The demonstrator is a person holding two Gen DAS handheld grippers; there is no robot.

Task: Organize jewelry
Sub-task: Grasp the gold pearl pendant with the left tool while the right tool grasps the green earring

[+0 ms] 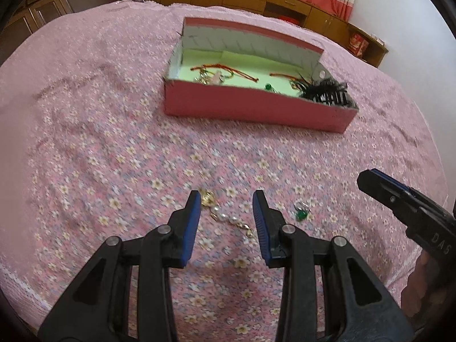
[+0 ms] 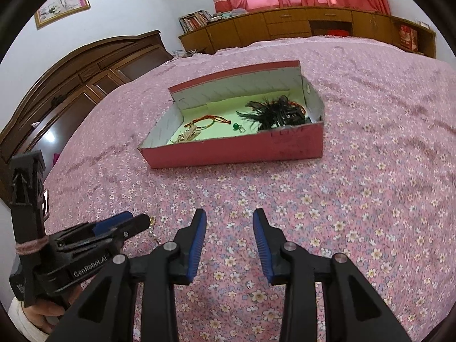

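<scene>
Nearest to you, the left gripper stands with its jaws apart over the pearl-and-gold bracelet, which lies flat on the floral bedspread, not yet pinched. Your right gripper is also parted and holds nothing. The green ring lies just beside the bracelet. The pink box sits well apart, further up the bed. The thin chain may slip from the pads, or you may pinch the cloth with it.
</scene>
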